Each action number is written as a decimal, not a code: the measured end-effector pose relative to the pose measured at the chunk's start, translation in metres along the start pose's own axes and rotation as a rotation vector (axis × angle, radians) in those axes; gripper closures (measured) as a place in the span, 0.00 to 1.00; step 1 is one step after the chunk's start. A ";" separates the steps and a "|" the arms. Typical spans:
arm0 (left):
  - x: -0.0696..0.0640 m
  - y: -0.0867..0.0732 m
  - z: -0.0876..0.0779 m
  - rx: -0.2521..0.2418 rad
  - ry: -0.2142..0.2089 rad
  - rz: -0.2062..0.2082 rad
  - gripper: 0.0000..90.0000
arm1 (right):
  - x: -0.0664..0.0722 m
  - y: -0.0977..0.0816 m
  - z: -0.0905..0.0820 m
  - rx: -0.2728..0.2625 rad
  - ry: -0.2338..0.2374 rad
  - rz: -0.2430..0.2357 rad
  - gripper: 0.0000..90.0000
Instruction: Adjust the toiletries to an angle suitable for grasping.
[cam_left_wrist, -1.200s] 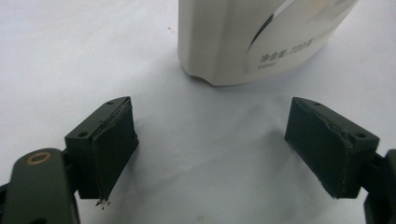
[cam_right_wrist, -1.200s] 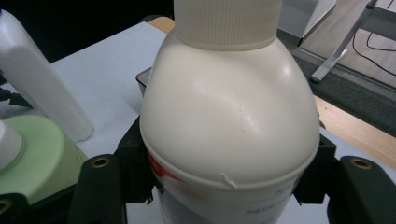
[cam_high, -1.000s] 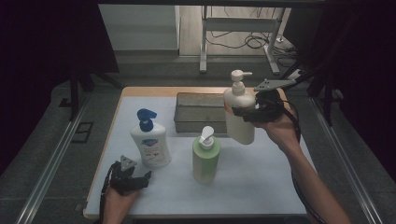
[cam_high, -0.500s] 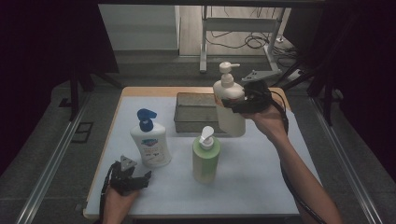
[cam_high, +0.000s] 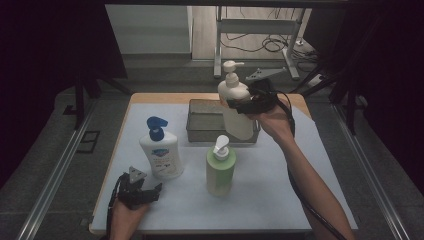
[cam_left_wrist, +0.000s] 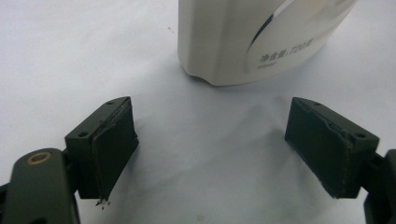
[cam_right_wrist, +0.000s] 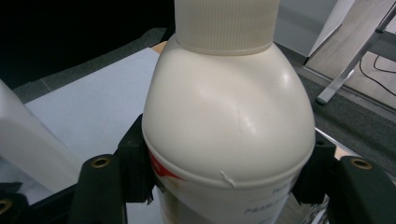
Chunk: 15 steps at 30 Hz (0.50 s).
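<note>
Cream plastic pump bottle, clamped in the right gripper, has shifted left, now over the grey metal tray; left gripper sits wide open, empty.

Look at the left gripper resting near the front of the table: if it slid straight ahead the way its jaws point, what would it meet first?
Most likely the white pump bottle with the blue pump, standing just ahead of the open left gripper on the white mat. Nothing lies between them, though depth is hard to judge.
</note>
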<state>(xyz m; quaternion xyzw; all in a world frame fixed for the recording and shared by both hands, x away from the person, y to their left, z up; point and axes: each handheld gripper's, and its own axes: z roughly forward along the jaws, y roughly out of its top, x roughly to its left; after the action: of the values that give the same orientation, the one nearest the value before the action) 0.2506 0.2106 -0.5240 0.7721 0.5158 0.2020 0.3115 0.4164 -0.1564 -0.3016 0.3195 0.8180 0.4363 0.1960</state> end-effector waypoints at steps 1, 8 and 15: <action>0.000 0.000 0.000 0.000 0.000 0.000 0.18 | 0.000 0.000 0.000 0.000 0.000 0.000 0.41; 0.000 0.000 0.000 0.000 0.000 0.001 0.18 | 0.000 0.006 0.016 -0.010 -0.002 0.000 0.41; 0.000 0.000 0.000 -0.001 0.000 0.000 0.18 | 0.000 0.012 0.034 -0.013 -0.002 -0.001 0.41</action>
<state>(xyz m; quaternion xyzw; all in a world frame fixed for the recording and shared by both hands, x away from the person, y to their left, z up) 0.2506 0.2106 -0.5240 0.7721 0.5156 0.2022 0.3117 0.4409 -0.1316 -0.3101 0.3183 0.8151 0.4411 0.1994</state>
